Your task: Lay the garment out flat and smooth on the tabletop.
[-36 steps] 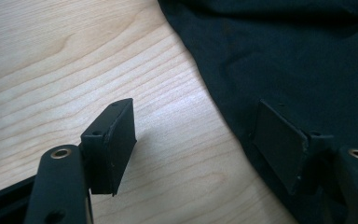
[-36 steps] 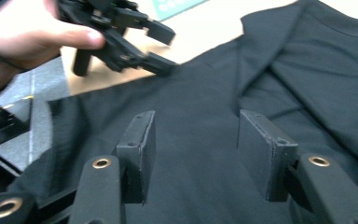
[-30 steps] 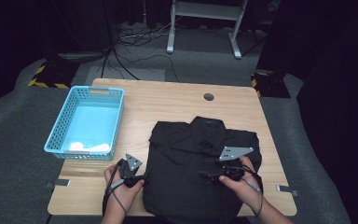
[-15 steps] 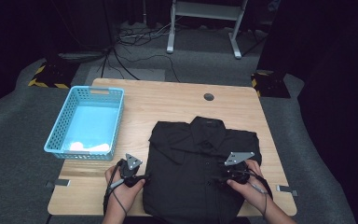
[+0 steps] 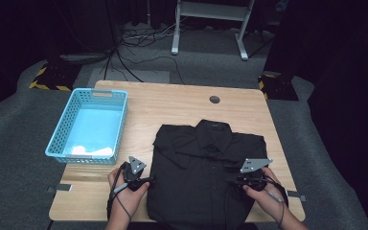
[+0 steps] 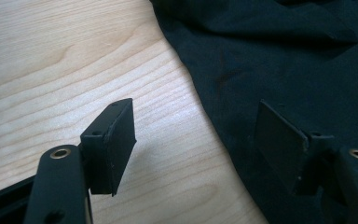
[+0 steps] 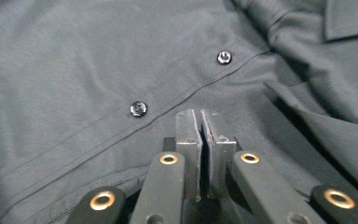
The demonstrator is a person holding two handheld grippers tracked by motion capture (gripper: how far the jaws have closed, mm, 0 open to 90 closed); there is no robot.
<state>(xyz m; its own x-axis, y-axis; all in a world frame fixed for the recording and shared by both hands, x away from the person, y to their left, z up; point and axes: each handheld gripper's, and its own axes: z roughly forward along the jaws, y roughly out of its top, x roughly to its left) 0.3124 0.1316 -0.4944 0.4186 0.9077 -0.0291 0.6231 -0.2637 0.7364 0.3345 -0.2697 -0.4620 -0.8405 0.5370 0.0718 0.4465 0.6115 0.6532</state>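
Left tongs [image 6: 193,144] gape astride the black shirt's [image 5: 206,177] edge on the table [image 5: 172,103], while right tongs [image 7: 200,123] press together above its placket.

One shirt [image 5: 210,175], one basket [image 5: 90,125], two tools.

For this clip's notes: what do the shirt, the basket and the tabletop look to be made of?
Black shirt: soft matte woven fabric, going by its folds, stitched placket and shiny buttons. Blue basket: likely moulded plastic, given its perforated lattice walls and even colour. Table: pale wood or wood-look laminate; grain lines show, finish smooth.
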